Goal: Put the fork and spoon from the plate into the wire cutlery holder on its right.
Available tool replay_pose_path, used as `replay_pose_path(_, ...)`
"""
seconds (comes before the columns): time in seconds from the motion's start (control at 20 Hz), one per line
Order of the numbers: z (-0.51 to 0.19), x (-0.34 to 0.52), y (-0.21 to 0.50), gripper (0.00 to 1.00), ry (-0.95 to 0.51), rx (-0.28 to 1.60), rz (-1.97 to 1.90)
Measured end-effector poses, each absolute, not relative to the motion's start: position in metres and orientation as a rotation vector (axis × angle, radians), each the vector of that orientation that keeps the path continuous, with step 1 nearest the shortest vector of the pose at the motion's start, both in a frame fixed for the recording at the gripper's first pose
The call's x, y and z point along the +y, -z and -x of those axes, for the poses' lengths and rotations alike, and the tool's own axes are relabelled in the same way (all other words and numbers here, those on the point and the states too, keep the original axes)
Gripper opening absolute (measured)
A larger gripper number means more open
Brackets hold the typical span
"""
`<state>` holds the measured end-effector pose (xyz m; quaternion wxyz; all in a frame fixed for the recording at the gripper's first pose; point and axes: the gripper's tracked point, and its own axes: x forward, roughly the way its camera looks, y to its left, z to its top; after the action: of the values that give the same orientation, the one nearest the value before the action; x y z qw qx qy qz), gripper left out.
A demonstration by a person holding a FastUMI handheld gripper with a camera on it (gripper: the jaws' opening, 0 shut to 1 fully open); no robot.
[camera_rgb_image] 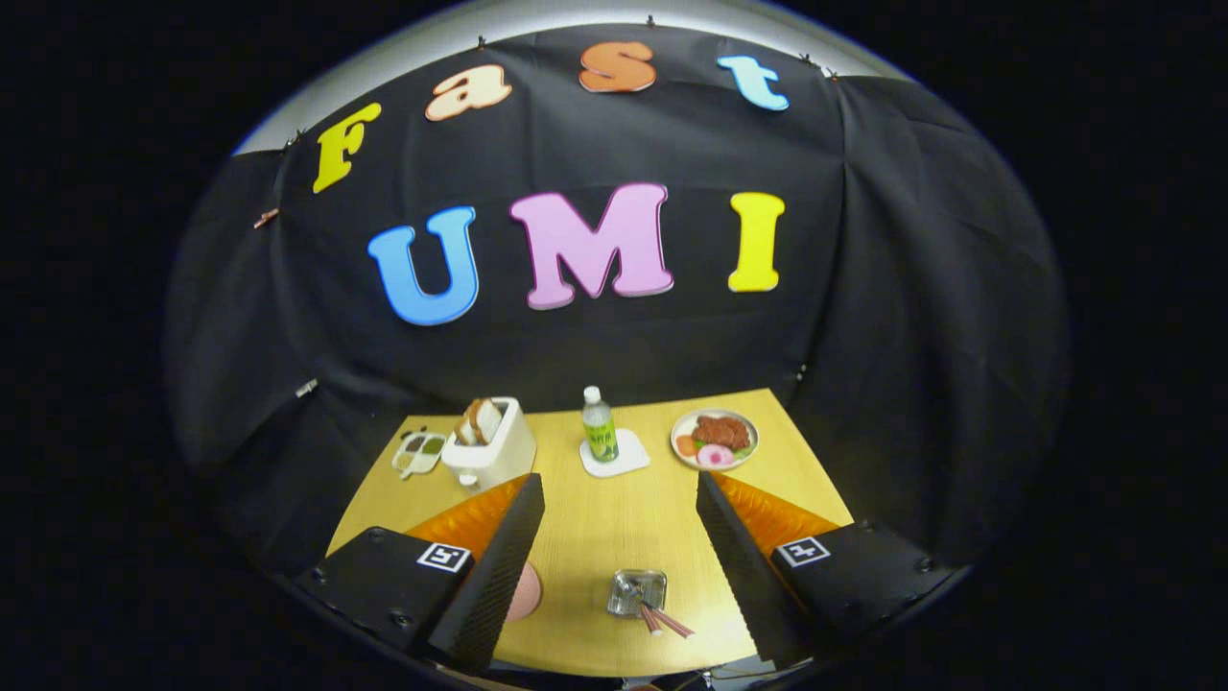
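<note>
Gripper [614, 499] wide open, holding nothing; wire cutlery holder [637, 591] low between the fingers — pink plate [527, 591] at its nine o'clock, half hidden.

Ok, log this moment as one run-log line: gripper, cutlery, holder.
gripper: open, raised above the table | cutlery handles: sticking out of the wire holder between the fingers | pink plate: partly hidden by a finger

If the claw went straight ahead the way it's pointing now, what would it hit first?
Probably the green bottle on its white coaster, beyond the open claw; depth is uncertain. The wire cutlery holder sits lower, between the fingers.
</note>
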<state>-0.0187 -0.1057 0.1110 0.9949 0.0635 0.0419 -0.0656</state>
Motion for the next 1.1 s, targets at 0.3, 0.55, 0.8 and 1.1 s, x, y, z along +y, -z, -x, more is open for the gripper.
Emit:
replay_pose_path(0.3,0.022,-0.091,-0.148,0.99,0.213,-0.125,-0.135)
replay_pose_path(0.55,0.038,-0.098,-0.155,0.99,0.289,-0.22,-0.145)
replay_pose_path(0.8,0.05,-0.098,-0.145,0.99,0.321,-0.261,-0.179)
replay_pose_path(1.1,0.045,-0.086,-0.124,0.99,0.312,-0.231,-0.139)
